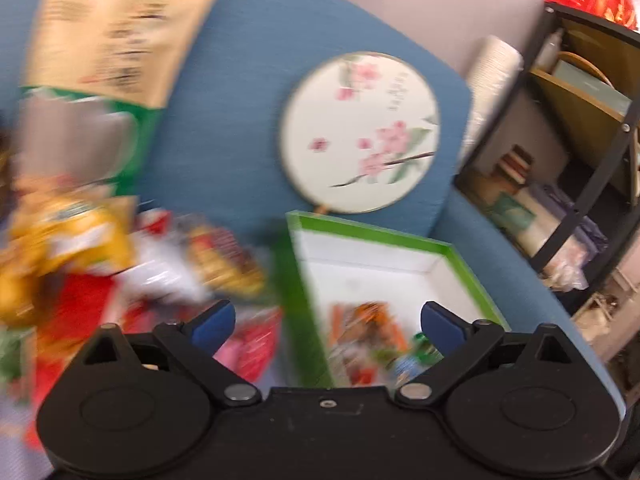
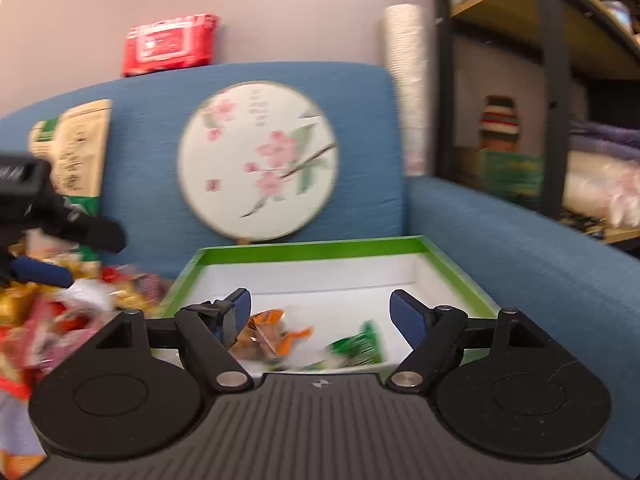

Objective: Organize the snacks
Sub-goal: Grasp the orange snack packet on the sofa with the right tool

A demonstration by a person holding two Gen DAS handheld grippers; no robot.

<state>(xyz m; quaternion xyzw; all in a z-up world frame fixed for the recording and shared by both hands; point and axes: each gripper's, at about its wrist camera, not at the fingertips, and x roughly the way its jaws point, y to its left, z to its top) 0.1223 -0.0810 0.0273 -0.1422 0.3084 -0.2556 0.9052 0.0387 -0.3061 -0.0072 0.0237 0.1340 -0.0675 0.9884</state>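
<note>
My left gripper [image 1: 327, 322] spreads its blue-padded fingers [image 1: 214, 324] fully, holding nothing. My right gripper [image 2: 323, 314] gapes equally wide and empty above the green-rimmed white cardboard box [image 2: 304, 250], where orange [image 2: 268, 330] and green snack packets [image 2: 358, 348] lie.

A: Box colours?
B: My box [image 2: 304, 249] has a green rim and white inside; packets in it are orange [image 2: 268, 332] and green [image 2: 358, 346].
A: Behind?
B: Blue sofa [image 2: 360, 92]; white round fan [image 2: 258, 160] with pink blossoms.

Left wrist camera looking down along its jaws, close over the green box [image 1: 362, 236] and snack pile [image 1: 100, 264] on the blue sofa [image 1: 240, 80], right wrist camera lower, facing the sofa back, both sharing box, round fan [image 2: 258, 160], shelf [image 2: 560, 80]
</note>
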